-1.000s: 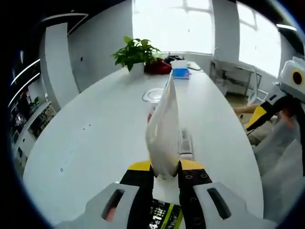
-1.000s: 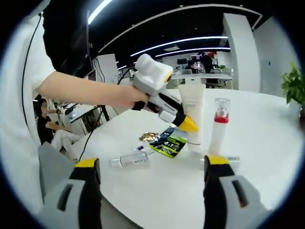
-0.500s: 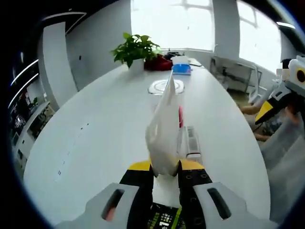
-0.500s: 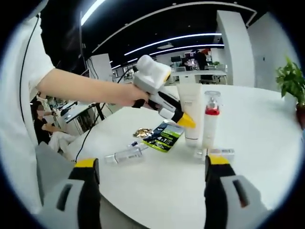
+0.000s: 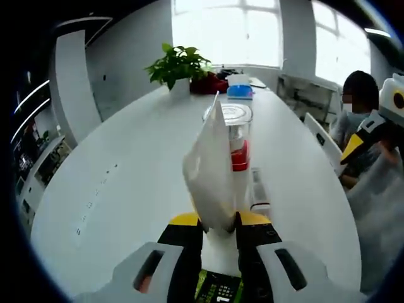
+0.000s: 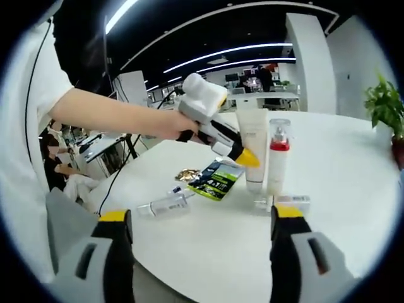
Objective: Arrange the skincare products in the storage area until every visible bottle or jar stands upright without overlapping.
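The left gripper [image 5: 218, 228] had its yellow-tipped jaws closed tight on the lower end of a white squeeze tube [image 5: 211, 173], which stood upright between them, its flat crimped seam pointing up and away. Just beyond the jaws, partly behind the tube, stood a clear pump bottle [image 5: 238, 140] with a red band and a transparent cap; a small clear box [image 5: 257, 189] lay flat on the white bench [image 5: 126, 189] to the right of the jaws.

The right gripper [image 6: 199, 237] held its jaws wide apart, gripping nothing. Between and beyond them, the same tube [image 6: 254, 148] and pump bottle [image 6: 276, 164] stood side by side, smooth plastic, glossy. A clear slim bottle [image 6: 165, 205] lay on its side ahead of the left jaw, with a green-and-black sachet [image 6: 218, 178] and a crumpled gold foil packet [image 6: 187, 174] farther off.
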`<move>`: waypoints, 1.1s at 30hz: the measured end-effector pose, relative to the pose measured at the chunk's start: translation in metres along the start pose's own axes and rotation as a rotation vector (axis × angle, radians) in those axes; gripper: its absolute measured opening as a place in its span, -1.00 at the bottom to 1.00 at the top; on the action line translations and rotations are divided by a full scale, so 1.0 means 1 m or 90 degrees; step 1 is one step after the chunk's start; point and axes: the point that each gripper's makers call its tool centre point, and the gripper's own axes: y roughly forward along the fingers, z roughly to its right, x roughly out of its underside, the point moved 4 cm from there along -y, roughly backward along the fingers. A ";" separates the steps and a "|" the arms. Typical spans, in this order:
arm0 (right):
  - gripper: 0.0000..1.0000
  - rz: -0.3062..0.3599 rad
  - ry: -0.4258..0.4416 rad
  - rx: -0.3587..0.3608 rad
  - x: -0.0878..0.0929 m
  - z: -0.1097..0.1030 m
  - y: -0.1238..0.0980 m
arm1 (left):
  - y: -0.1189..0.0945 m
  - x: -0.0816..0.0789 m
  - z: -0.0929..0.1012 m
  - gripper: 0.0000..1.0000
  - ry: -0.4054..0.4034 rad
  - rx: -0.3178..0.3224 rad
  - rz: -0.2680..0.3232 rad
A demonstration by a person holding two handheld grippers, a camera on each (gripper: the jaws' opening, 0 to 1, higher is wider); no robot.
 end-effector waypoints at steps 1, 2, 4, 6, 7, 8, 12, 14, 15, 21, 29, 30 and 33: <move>0.81 0.000 -0.001 0.001 0.000 0.000 0.000 | 0.000 0.000 0.000 -0.67 0.000 0.000 0.000; 0.81 -0.001 -0.001 0.001 0.000 0.000 0.000 | 0.000 0.000 0.000 -0.66 0.000 0.000 0.000; 0.82 0.000 -0.002 0.002 0.000 0.000 0.000 | 0.000 0.000 0.000 -0.66 -0.001 0.001 0.000; 0.81 0.000 -0.002 0.002 0.000 0.000 0.000 | 0.001 0.000 0.000 -0.67 -0.002 0.004 0.001; 0.81 0.000 -0.001 0.003 0.000 0.000 0.000 | 0.001 0.000 0.000 -0.67 -0.001 0.005 0.001; 0.81 0.001 -0.001 0.003 0.000 0.000 0.000 | 0.001 0.000 0.001 -0.67 -0.001 0.005 0.001; 0.81 0.001 -0.001 0.003 0.000 0.000 0.000 | 0.002 0.000 0.001 -0.66 0.000 0.007 0.000; 0.81 0.001 0.000 0.003 0.000 0.000 0.000 | 0.002 0.001 0.001 -0.62 -0.004 0.012 0.001; 0.81 0.001 0.001 0.003 0.000 0.000 0.000 | 0.002 0.001 0.002 -0.57 -0.007 0.014 0.002; 0.81 0.001 0.002 0.002 0.000 0.000 0.000 | 0.002 0.002 0.003 -0.50 -0.007 0.017 -0.003; 0.82 0.000 0.002 0.003 0.001 0.001 -0.001 | 0.000 0.003 0.003 -0.37 -0.014 0.015 -0.007; 0.82 0.000 0.002 0.003 0.001 0.001 -0.001 | -0.001 0.003 0.002 -0.35 -0.015 0.015 -0.008; 0.82 -0.001 0.000 0.003 0.001 0.000 0.000 | -0.004 0.005 0.001 -0.27 -0.021 0.011 -0.011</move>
